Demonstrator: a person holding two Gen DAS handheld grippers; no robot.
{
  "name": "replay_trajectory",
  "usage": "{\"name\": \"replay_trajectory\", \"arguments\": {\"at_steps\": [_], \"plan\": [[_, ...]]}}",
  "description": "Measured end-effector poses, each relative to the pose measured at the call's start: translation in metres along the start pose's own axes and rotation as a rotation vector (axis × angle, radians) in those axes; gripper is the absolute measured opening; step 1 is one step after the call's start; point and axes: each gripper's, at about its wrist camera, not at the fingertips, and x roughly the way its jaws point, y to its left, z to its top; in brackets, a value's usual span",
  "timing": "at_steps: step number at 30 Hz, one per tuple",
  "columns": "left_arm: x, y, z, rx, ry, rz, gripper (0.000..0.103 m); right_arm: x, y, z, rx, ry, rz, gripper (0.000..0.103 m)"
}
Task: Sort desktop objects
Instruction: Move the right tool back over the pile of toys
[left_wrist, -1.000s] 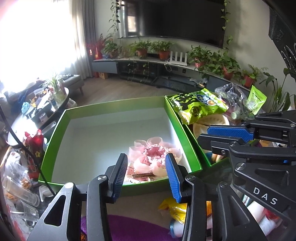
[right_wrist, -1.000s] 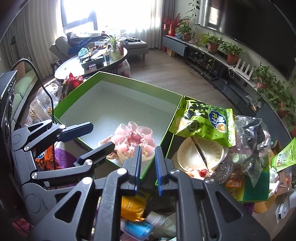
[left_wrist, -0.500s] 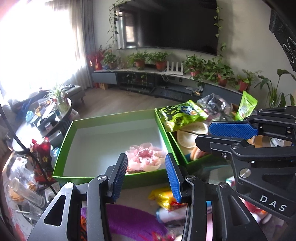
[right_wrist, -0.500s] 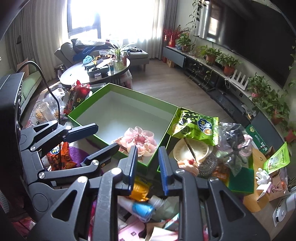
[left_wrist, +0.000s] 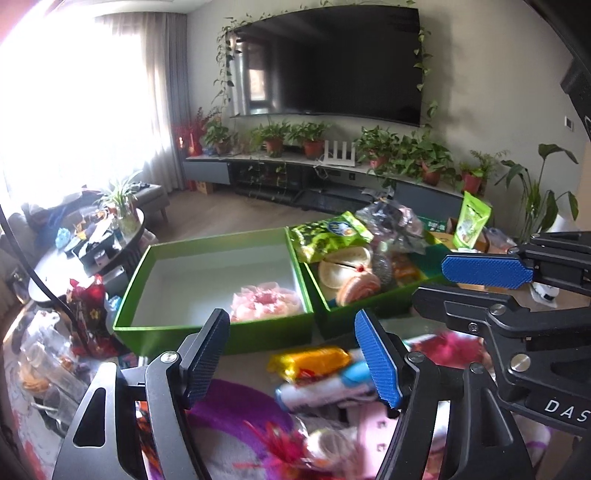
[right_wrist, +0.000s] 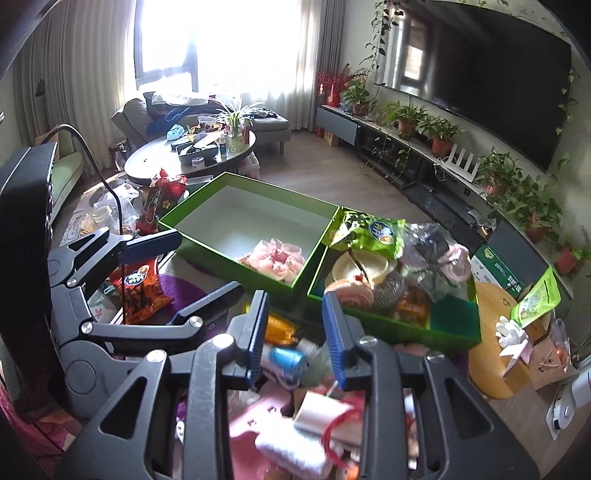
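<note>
Two green boxes stand side by side. The left box (left_wrist: 166, 254) (right_wrist: 207, 199) holds only a pink flower-shaped item (left_wrist: 264, 302) (right_wrist: 277, 258). The right box (left_wrist: 369, 314) (right_wrist: 406, 326) is full: a green snack bag (left_wrist: 328, 236) (right_wrist: 369, 230), a round tan dish, a steel scrubber. My left gripper (left_wrist: 291, 363) is open and empty above a blurred heap of loose items, with a yellow packet (left_wrist: 310, 360) and a white-blue tube (left_wrist: 325, 387). My right gripper (right_wrist: 295, 341) is open and empty over the same heap (right_wrist: 295, 424).
An orange snack bag (right_wrist: 138, 288) and a purple cloth (left_wrist: 236, 410) lie left of the heap. A red bag (left_wrist: 86, 306) and jars stand by the table's left edge. A round wooden board (right_wrist: 491, 343) and a small green pouch (right_wrist: 535, 299) lie right of the boxes.
Both grippers have pulled back and up from the boxes, bringing the loose heap into view. Both jaws have opened wider.
</note>
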Motion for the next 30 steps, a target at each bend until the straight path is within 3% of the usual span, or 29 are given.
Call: {"name": "replay_trajectory", "arguments": {"at_steps": [14,30], "plan": [[-0.044,-0.045,-0.029,0.012,-0.008,-0.031,0.071,-0.058,-0.010,-0.057,0.040,-0.037,0.002,0.035],[-0.069,-0.099,-0.060,0.036,0.025,-0.097,0.071,-0.090,-0.042,-0.125,0.127,-0.023,0.011,0.038]]}}
